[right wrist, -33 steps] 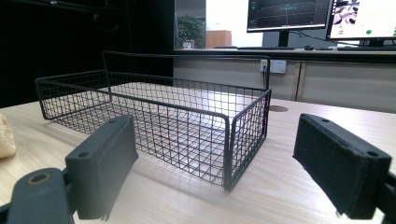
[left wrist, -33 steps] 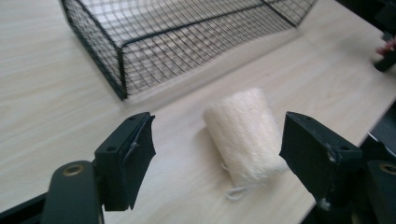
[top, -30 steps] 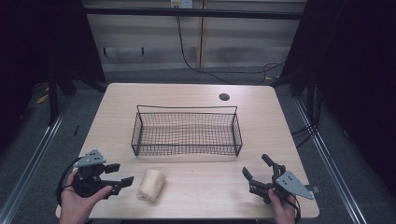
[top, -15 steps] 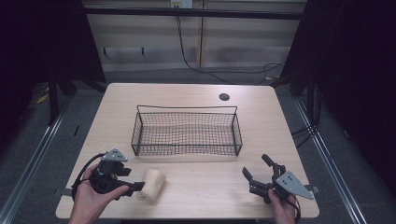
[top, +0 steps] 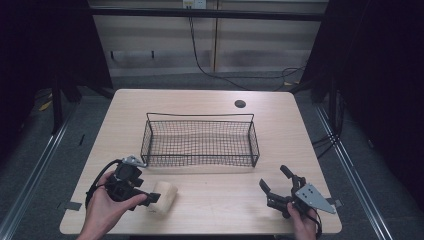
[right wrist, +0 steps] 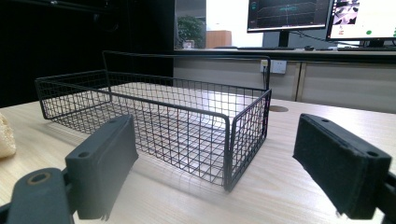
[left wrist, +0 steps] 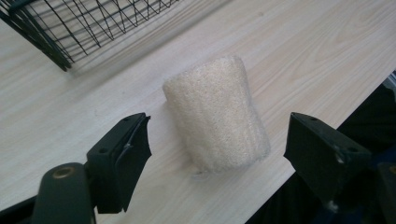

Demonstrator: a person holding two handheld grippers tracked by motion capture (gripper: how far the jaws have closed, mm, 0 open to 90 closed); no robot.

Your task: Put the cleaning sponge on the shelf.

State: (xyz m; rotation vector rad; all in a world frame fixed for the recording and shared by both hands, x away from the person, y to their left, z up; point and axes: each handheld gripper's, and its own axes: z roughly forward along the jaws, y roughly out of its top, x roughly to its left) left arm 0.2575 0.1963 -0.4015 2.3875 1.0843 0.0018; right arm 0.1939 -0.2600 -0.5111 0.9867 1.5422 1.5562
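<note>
I note the left gripper (left wrist: 217, 156) open, jaws either side of the roll (left wrist: 215, 114) without touching it (a pale, fibrous roll lying on its side). The roll sits just in front of the basket's (top: 200, 142) left corner. The right gripper (top: 278, 184) is open, empty, near the basket's right front corner.

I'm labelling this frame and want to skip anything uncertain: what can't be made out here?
- Pale roll: its underside and far end, hidden by its own body in the left gripper view.
- Same roll, right gripper view: cut by the left edge.
- Dark disc on the table, high view: too small to identify.
</note>
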